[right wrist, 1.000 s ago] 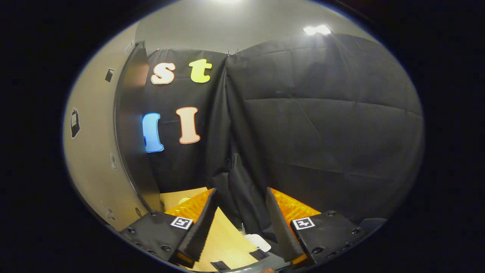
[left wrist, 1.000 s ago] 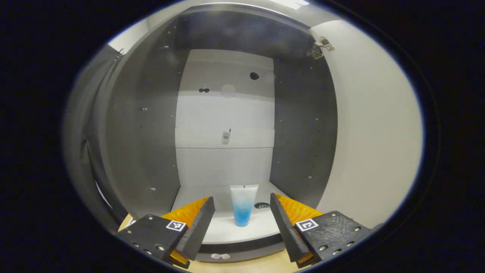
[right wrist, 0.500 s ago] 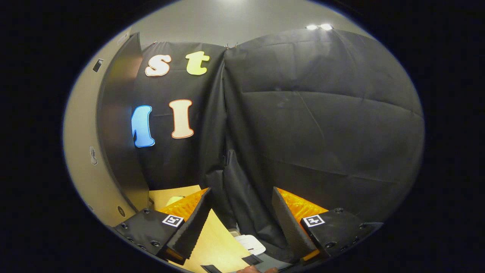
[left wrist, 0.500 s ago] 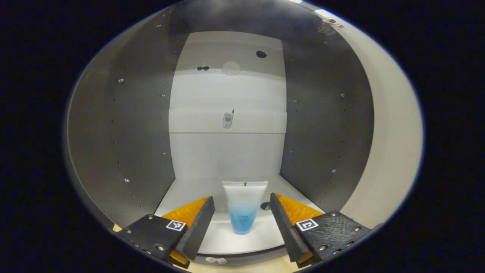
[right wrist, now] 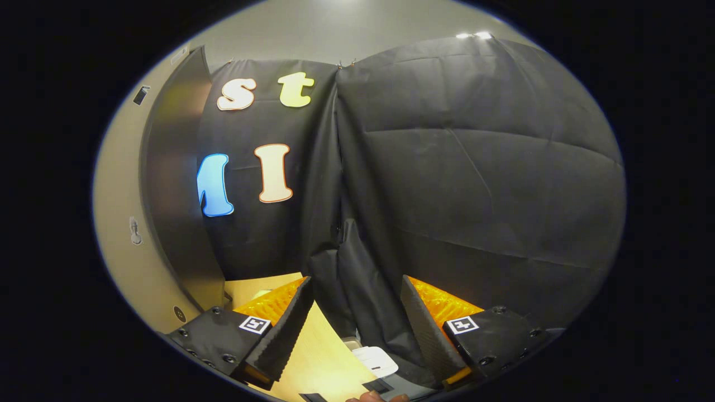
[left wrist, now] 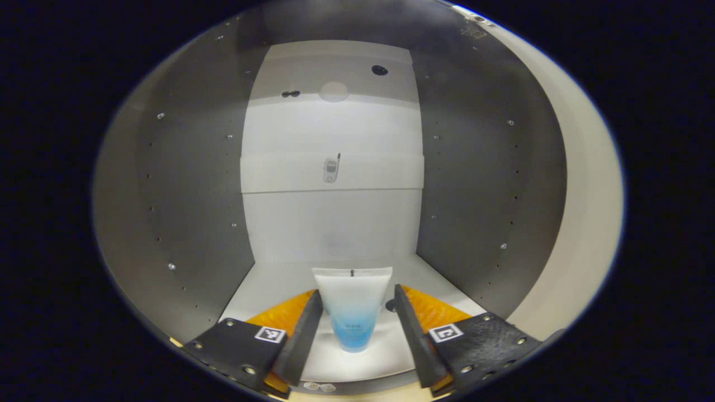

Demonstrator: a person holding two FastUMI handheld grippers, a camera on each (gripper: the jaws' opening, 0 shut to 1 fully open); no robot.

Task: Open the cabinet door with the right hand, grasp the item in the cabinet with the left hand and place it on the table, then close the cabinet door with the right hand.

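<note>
One tube (left wrist: 352, 310) stands at 6 o'clock inside one cabinet (left wrist: 190, 212); one open door (right wrist: 173, 190) sits at 9 o'clock; two grippers.

This is a recording booth set up to look like a home, not a lived-in room. Black cloth (right wrist: 475, 184) hangs in creased sheets as the wall, pinned at the top under a plain pale ceiling with bright lights (right wrist: 472, 35). A light wooden desk (right wrist: 321, 357) stands in front of it. The cabinet (left wrist: 184, 184) is bare inside: grey side panels dotted with shelf-pin holes, a white back panel (left wrist: 332, 223), and an open pale door (left wrist: 586, 184).
</note>
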